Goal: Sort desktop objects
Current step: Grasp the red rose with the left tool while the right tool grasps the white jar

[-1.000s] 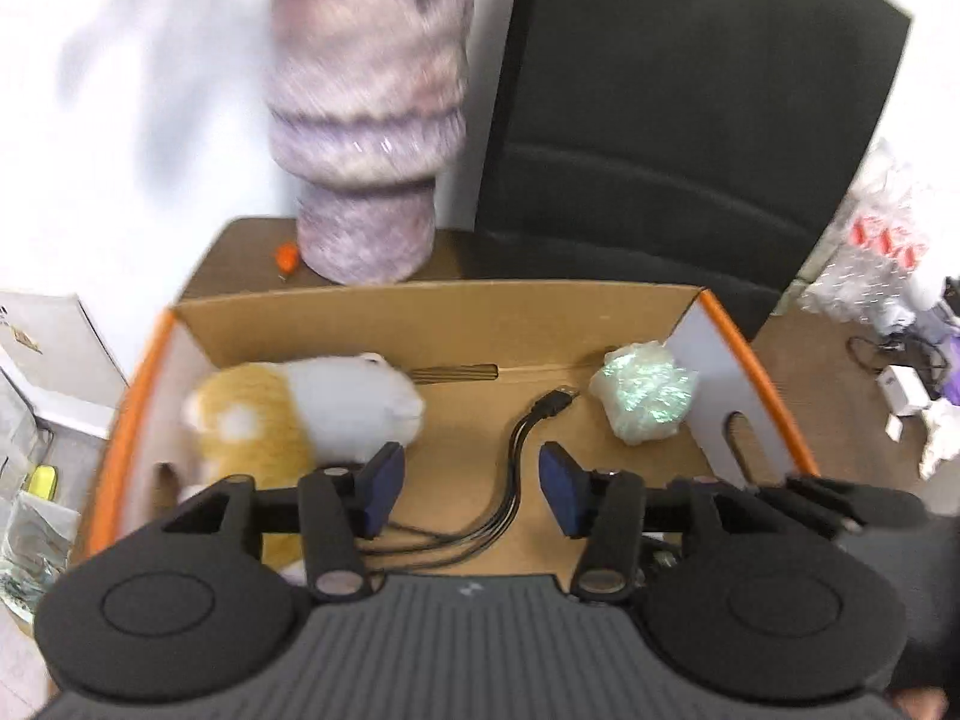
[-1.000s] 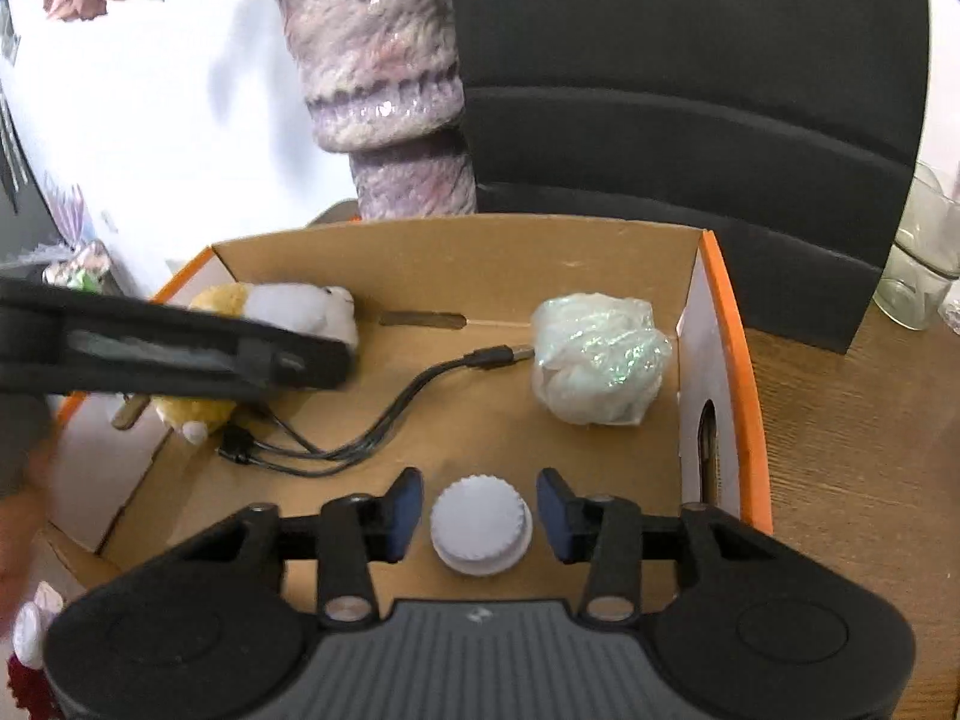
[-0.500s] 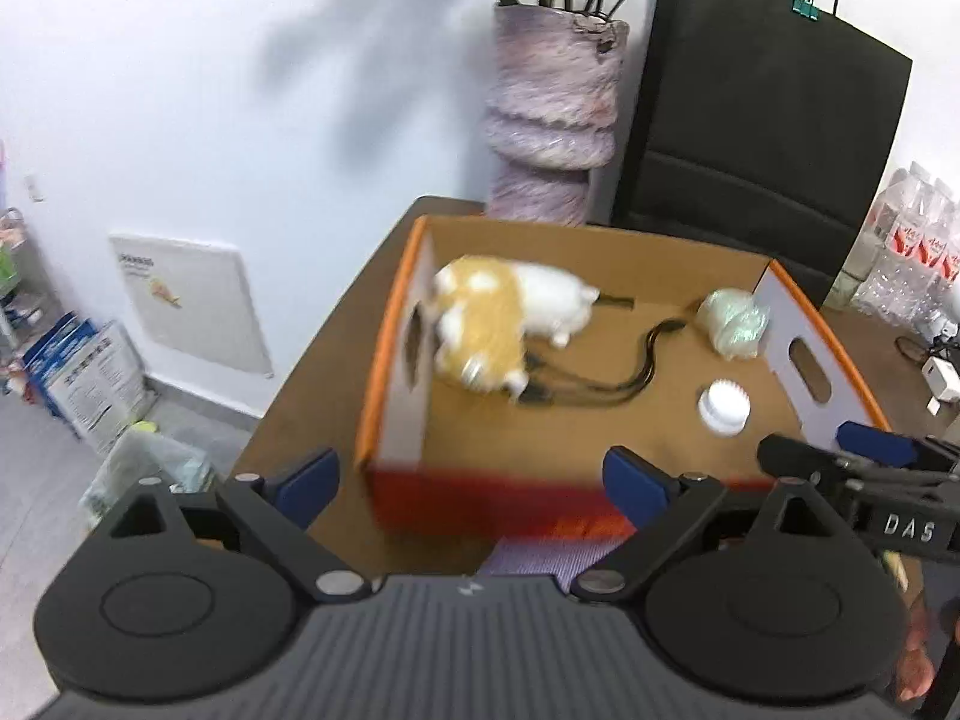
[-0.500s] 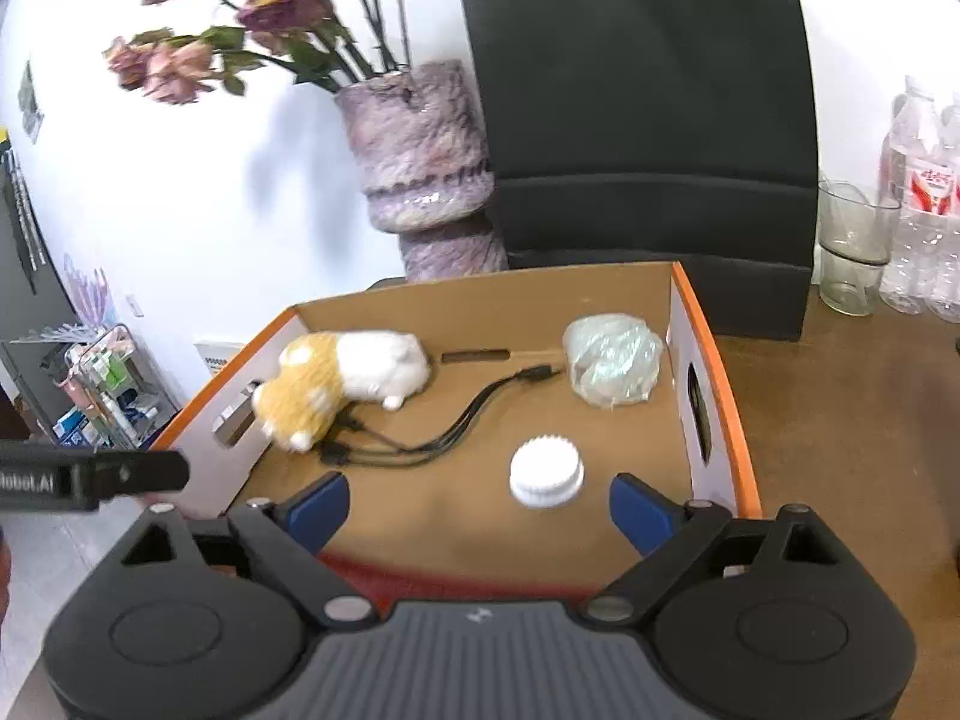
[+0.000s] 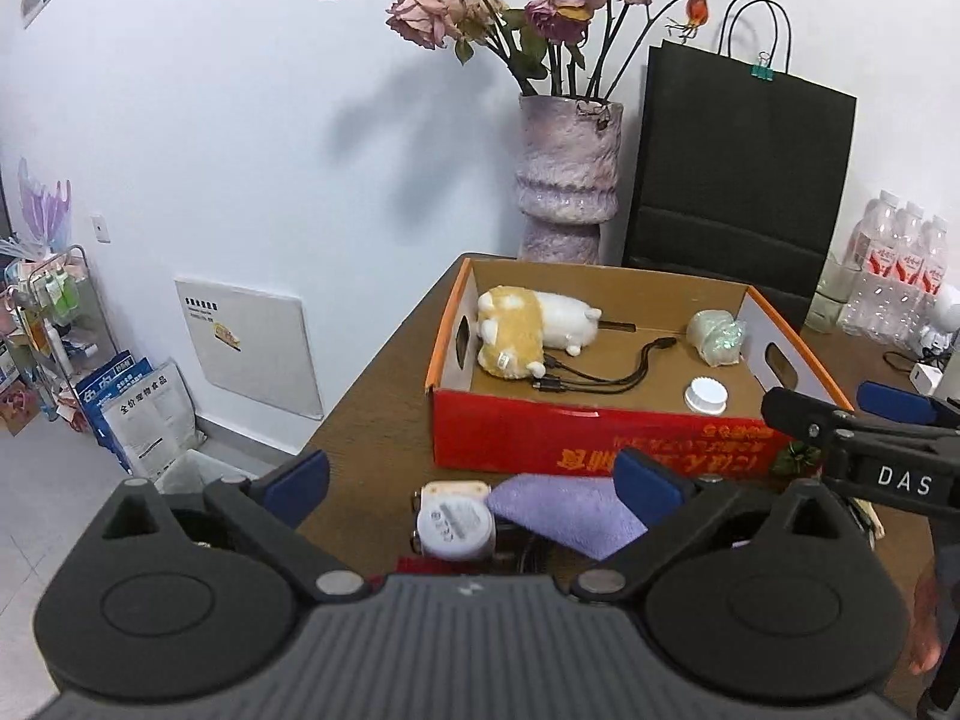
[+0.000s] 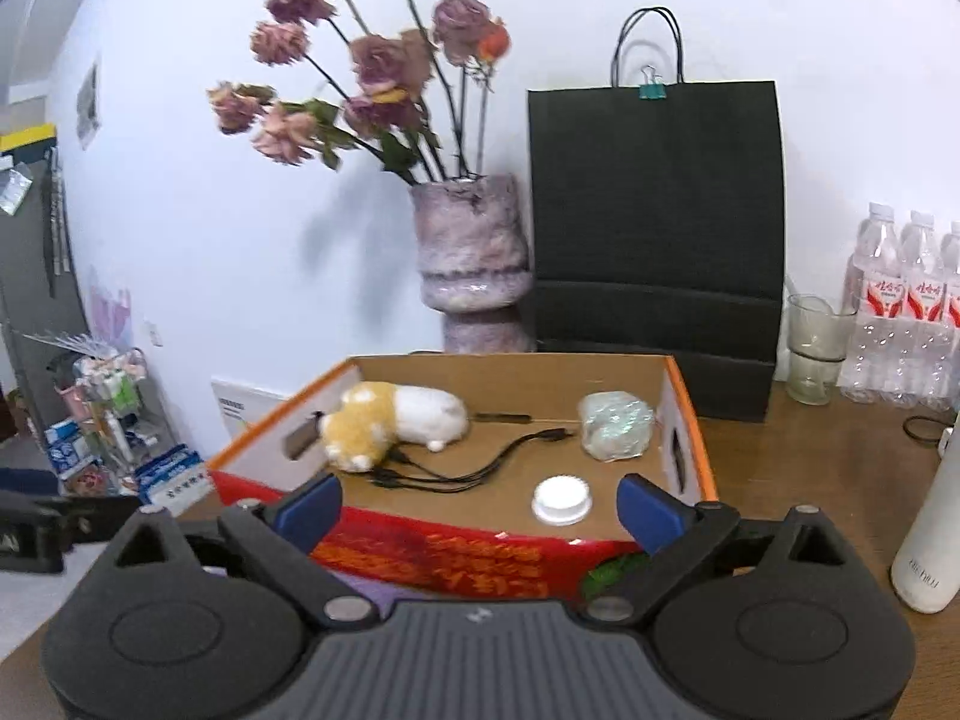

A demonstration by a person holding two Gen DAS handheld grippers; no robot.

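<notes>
A red and orange cardboard box [image 5: 600, 432] stands on the brown desk. In it lie a yellow and white plush toy [image 5: 528, 330], a black multi-head cable [image 5: 606, 375], a white round cap [image 5: 707, 396] and a shiny crumpled wrapper [image 5: 717, 336]. The same box [image 6: 456, 552], plush [image 6: 393, 420], cable [image 6: 474, 468], cap [image 6: 561, 499] and wrapper [image 6: 617, 432] show in the right wrist view. My left gripper [image 5: 471, 480] is open and empty, above a white round device [image 5: 456, 525] and a purple cloth [image 5: 558, 507] in front of the box. My right gripper [image 6: 480, 501] is open and empty, pulled back before the box.
A purple vase [image 5: 567, 180] with dried roses and a black paper bag [image 5: 738, 180] stand behind the box. A glass [image 6: 816, 348] and water bottles [image 6: 912, 312] stand at the right, a white bottle [image 6: 933, 546] nearer. The desk's left edge drops to floor clutter [image 5: 138, 414].
Both grippers have opened wide and pulled back and up out of the box. The plush and the white cap stay lying in the box.
</notes>
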